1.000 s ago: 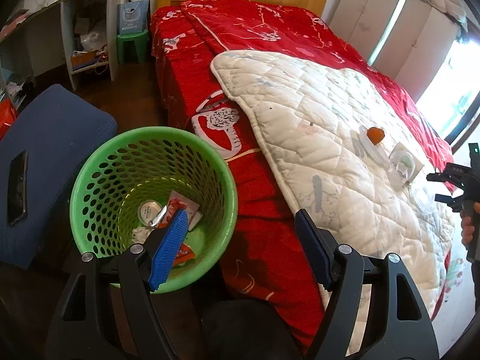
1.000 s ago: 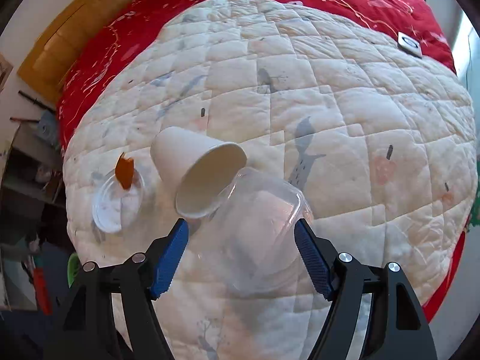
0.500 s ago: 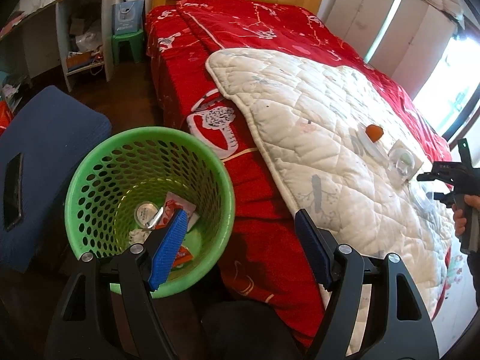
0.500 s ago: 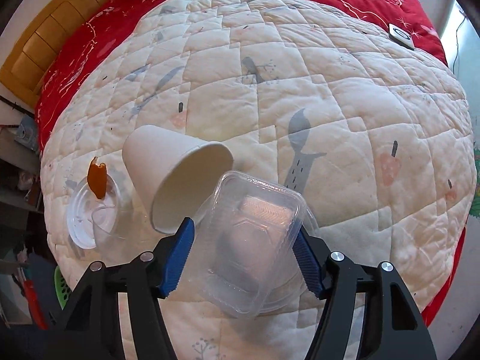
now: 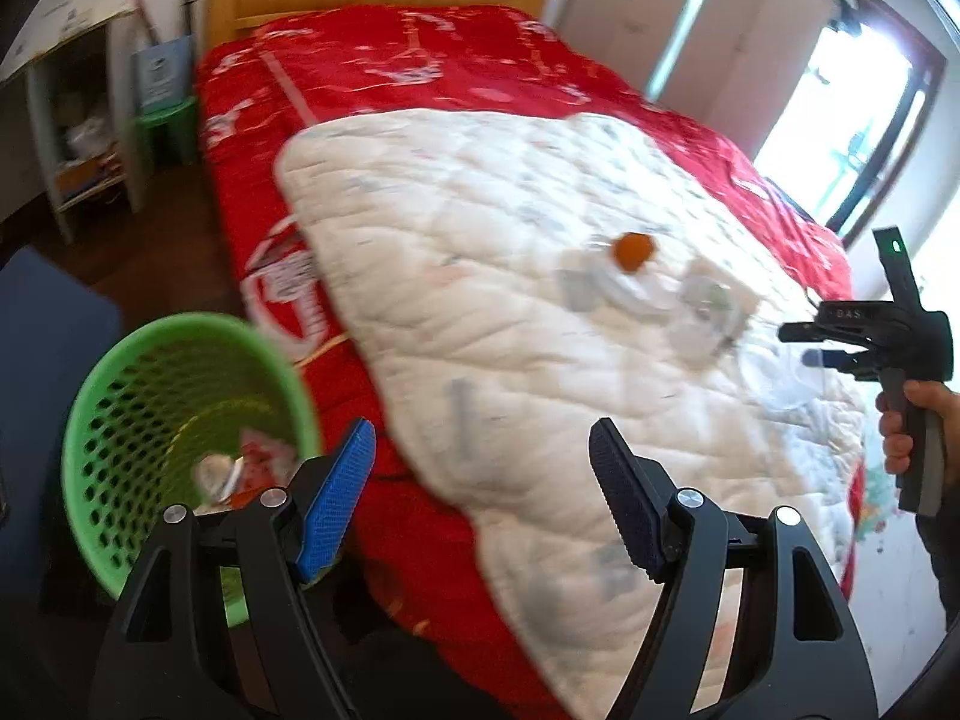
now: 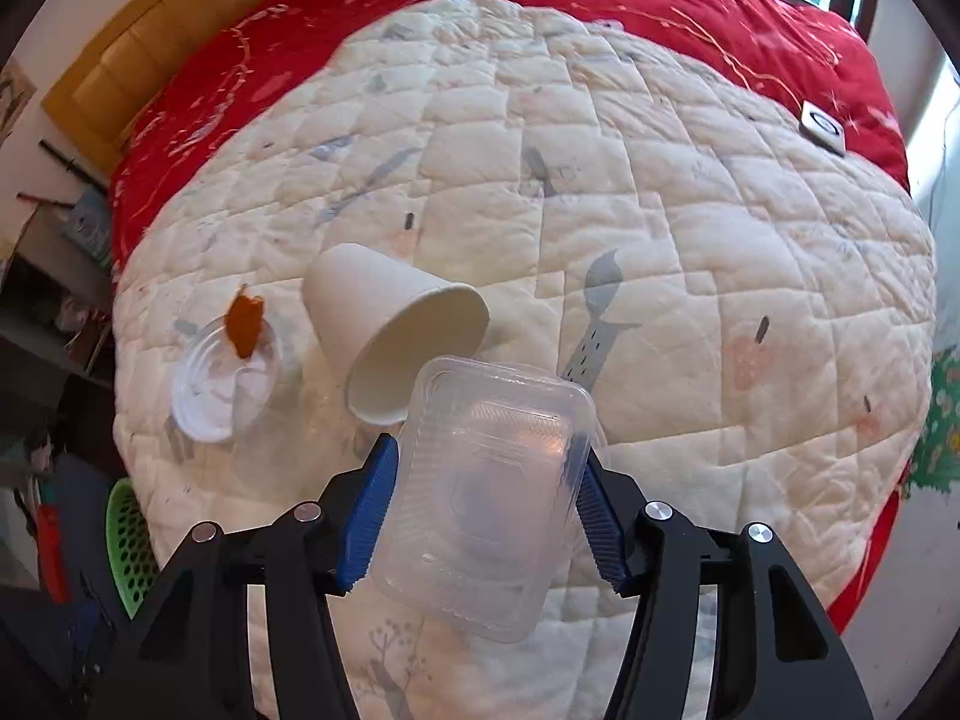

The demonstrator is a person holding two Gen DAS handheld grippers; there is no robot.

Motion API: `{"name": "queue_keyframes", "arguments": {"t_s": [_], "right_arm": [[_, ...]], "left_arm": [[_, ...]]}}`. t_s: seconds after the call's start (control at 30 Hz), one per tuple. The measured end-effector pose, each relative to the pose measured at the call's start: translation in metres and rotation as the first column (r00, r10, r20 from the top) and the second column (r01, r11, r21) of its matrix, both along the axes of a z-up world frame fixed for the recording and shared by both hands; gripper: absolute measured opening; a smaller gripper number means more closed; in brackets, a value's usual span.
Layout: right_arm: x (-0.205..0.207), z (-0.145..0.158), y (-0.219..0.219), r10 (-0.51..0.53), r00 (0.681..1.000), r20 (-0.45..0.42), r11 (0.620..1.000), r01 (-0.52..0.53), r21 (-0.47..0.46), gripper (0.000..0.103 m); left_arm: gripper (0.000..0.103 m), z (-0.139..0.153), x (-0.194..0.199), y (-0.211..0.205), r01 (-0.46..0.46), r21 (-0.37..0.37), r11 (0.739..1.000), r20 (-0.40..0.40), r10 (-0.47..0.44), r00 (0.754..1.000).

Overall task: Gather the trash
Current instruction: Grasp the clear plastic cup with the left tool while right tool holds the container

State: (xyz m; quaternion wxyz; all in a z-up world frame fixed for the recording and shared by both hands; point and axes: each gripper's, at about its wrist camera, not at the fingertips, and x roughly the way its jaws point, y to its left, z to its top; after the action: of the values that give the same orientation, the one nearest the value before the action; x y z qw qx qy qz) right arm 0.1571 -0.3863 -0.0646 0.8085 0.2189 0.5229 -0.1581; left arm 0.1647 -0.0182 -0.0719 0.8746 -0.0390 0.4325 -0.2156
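My right gripper [image 6: 483, 510] is shut on a clear plastic container [image 6: 489, 495] and holds it just above the white quilt [image 6: 660, 276]. A white paper cup [image 6: 390, 330] lies on its side right behind it. A clear round lid [image 6: 225, 378] with an orange peel [image 6: 245, 327] lies to the left. My left gripper [image 5: 480, 492] is open and empty over the bed's edge, with the green basket [image 5: 150, 420] holding trash at lower left. The right gripper also shows in the left wrist view [image 5: 810, 342], beside the peel [image 5: 633, 251].
The red bedspread [image 5: 372, 78] covers the bed under the quilt. A small white device [image 6: 823, 127] lies on the red cover at far right. A shelf unit [image 5: 72, 132] and a green stool [image 5: 165, 120] stand by the headboard. The basket's rim shows in the right wrist view [image 6: 129, 546].
My right gripper closed on the clear container and lifted it slightly. My left gripper swung right, away from the basket toward the bed; its view is blurred by motion.
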Motion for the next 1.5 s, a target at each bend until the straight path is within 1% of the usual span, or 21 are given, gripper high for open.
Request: {"name": "queue_keyframes", "arguments": {"t_s": [0.1,0.2,0.3,0.4,0.57,0.77,0.83,1.03,1.13,1.33,1.37,1.43,1.47,1.5], "right_arm": [[-0.009,0.01,0.001,0.035,0.999,0.033,0.999,-0.035,0.002,0.056],[-0.016,0.018,0.001,0.059,0.997,0.058,0.998,-0.059,0.009,0.056],[-0.025,0.028,-0.001,0.084,0.993,0.085,0.996,-0.085,0.013,0.056],[-0.031,0.035,-0.002,0.104,0.989,0.106,0.995,-0.105,-0.005,0.056],[-0.039,0.042,-0.007,0.13,0.983,0.132,0.991,-0.132,0.0,0.056],[-0.046,0.042,-0.012,0.147,0.978,0.15,0.988,-0.151,0.015,0.056],[-0.048,0.042,-0.013,0.15,0.977,0.155,0.988,-0.155,0.021,0.056],[-0.051,0.04,-0.017,0.15,0.975,0.164,0.987,-0.158,0.036,0.056],[-0.052,0.038,-0.02,0.145,0.976,0.163,0.987,-0.154,0.045,0.056],[-0.053,0.032,-0.025,0.135,0.978,0.157,0.988,-0.146,0.06,0.056],[-0.053,0.032,-0.025,0.135,0.978,0.156,0.987,-0.146,0.062,0.056],[-0.054,0.031,-0.024,0.134,0.978,0.157,0.987,-0.145,0.063,0.056],[-0.054,0.031,-0.024,0.133,0.978,0.159,0.987,-0.145,0.066,0.056],[-0.054,0.031,-0.024,0.132,0.978,0.16,0.987,-0.145,0.068,0.056]], "left_arm": [[0.073,0.005,0.001,-0.029,0.063,0.005,0.998,0.014,-0.063,0.998],[0.073,0.009,0.002,-0.059,0.133,0.006,0.991,0.028,-0.133,0.991],[0.073,0.011,0.004,-0.091,0.195,0.019,0.981,0.04,-0.196,0.98],[0.073,0.013,0.007,-0.119,0.249,0.035,0.968,0.057,-0.25,0.966],[0.073,0.01,0.018,-0.154,0.312,0.066,0.948,0.072,-0.316,0.946],[0.073,0.004,0.032,-0.19,0.354,0.147,0.924,0.078,-0.367,0.927],[0.074,0.0,0.037,-0.201,0.369,0.156,0.916,0.073,-0.384,0.921],[0.074,-0.015,0.051,-0.222,0.387,0.194,0.901,0.057,-0.404,0.913],[0.074,-0.022,0.055,-0.229,0.385,0.214,0.898,0.055,-0.405,0.913],[0.074,-0.03,0.059,-0.234,0.38,0.222,0.898,0.06,-0.401,0.914],[0.072,-0.031,0.059,-0.234,0.379,0.226,0.897,0.062,-0.401,0.914],[0.066,-0.032,0.059,-0.235,0.385,0.215,0.897,0.062,-0.406,0.912],[0.06,-0.032,0.058,-0.235,0.388,0.206,0.898,0.063,-0.408,0.911],[0.06,-0.031,0.057,-0.235,0.384,0.206,0.9,0.067,-0.405,0.912]]}}
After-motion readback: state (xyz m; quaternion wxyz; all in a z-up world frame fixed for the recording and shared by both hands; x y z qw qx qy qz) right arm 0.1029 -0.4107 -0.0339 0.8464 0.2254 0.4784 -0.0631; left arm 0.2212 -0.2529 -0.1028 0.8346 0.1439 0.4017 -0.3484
